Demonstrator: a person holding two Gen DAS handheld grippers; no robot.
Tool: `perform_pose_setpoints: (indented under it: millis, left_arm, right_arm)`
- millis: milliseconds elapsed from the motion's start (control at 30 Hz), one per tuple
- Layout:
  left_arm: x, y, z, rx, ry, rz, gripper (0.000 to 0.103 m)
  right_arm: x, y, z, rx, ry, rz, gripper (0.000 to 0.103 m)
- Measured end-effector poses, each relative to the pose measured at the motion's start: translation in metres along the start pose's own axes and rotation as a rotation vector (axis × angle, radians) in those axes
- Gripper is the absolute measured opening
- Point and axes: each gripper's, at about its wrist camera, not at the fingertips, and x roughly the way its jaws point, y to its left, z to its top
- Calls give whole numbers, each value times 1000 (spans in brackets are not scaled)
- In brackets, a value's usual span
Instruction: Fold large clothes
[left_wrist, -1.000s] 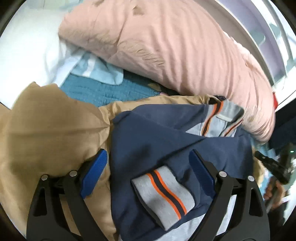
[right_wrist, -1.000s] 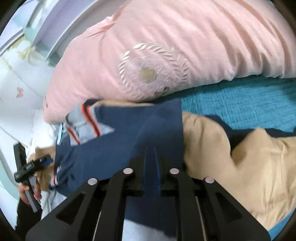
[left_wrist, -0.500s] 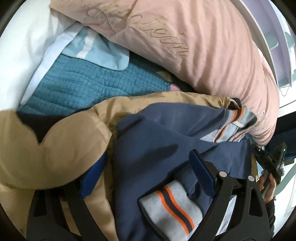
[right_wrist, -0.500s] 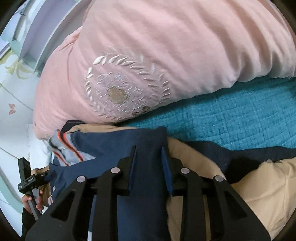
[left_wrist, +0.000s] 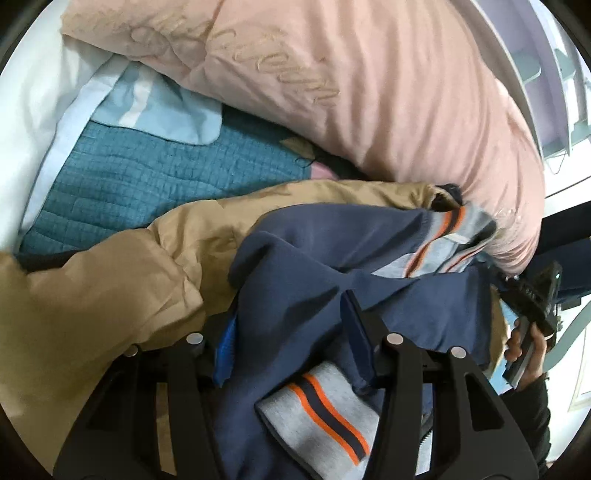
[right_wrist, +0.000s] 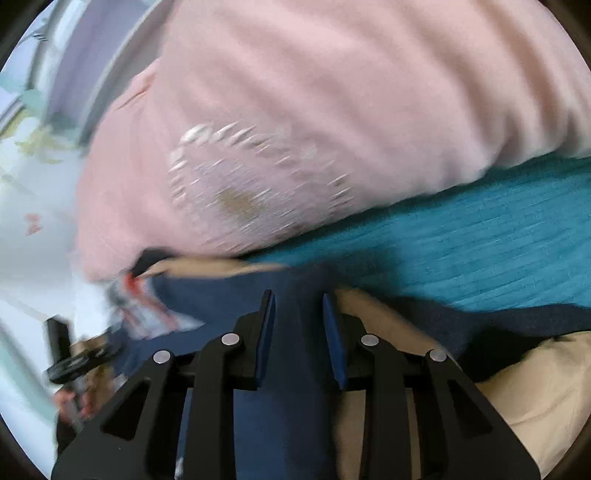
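Note:
A navy sweatshirt with grey cuffs striped orange lies on a tan garment on the bed. My left gripper has its jaws partly closed around a raised fold of the navy fabric, with a striped cuff lying just below. My right gripper stands over the sweatshirt's edge; its jaws stand apart with navy cloth between them, not pinched. The right wrist view is blurred by motion.
A big pink pillow lies behind the clothes and also fills the right wrist view. A teal quilt covers the bed. White and light-blue bedding lies at the far left. The other gripper and hand show at the right.
My left jaws have closed inward onto a fold of the navy sweatshirt. My right jaws, shut on the sweatshirt a second ago, have opened and the gripper has moved forward.

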Motion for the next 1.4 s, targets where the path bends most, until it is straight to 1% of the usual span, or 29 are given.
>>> perform_pose_setpoints:
  millis: [33, 100, 133, 200, 233, 267, 300, 333, 400, 433, 600, 700, 900, 1067, 1167, 1233, 1400]
  left_arm:
    - [4, 3, 1, -16, 8, 0, 51]
    - [8, 7, 3, -37, 21, -10, 51]
    - [9, 8, 4, -34, 21, -6, 51]
    - [9, 7, 4, -35, 13, -9, 51]
    - [8, 6, 4, -34, 1, -11, 46]
    - [6, 5, 3, -28, -13, -2, 36]
    - [2, 5, 2, -24, -29, -3, 33]
    - [-1, 5, 2, -26, -42, -9, 25]
    - [-8, 5, -3, -34, -69, -38, 20]
    - [-11, 3, -4, -29, -80, -39, 19]
    - [-37, -19, -17, 28, -145, -40, 18]
    - [-55, -25, -29, 42, -175, -68, 18]
    - [-94, -32, -67, 80, -222, -118, 18]
    - [-118, -31, -107, 98, -234, -133, 16]
    - [-127, -30, -131, 104, -242, -134, 14]
    - [-130, -29, -141, 106, -240, -152, 13]
    - [-136, -39, -160, 129, -252, -146, 11]
  right_arm:
    - [2, -3, 2, 5, 3, -16, 27]
    - [14, -5, 1, 25, 60, 4, 29]
    - [18, -3, 0, 14, 77, -14, 30]
    - [22, 1, -1, -15, 77, -32, 30]
    - [22, 4, -2, -24, 66, -34, 28]
    - [18, 9, -2, -44, 32, -43, 18]
    - [16, 12, -3, -60, 14, -50, 12]
    - [10, 18, -5, -90, -13, -50, 8]
    - [-2, 29, -10, -153, -55, -65, 7]
    - [-6, 33, -14, -171, -72, -68, 7]
    - [-43, 53, -30, -203, -151, -37, 6]
    - [-61, 54, -38, -211, -167, -8, 6]
    - [-104, 60, -74, -210, -179, 36, 6]
    - [-143, 71, -116, -240, -181, 41, 6]
    - [-158, 75, -137, -245, -184, 40, 6]
    - [-167, 77, -152, -236, -192, 45, 6]
    - [-180, 78, -172, -211, -199, 47, 5]
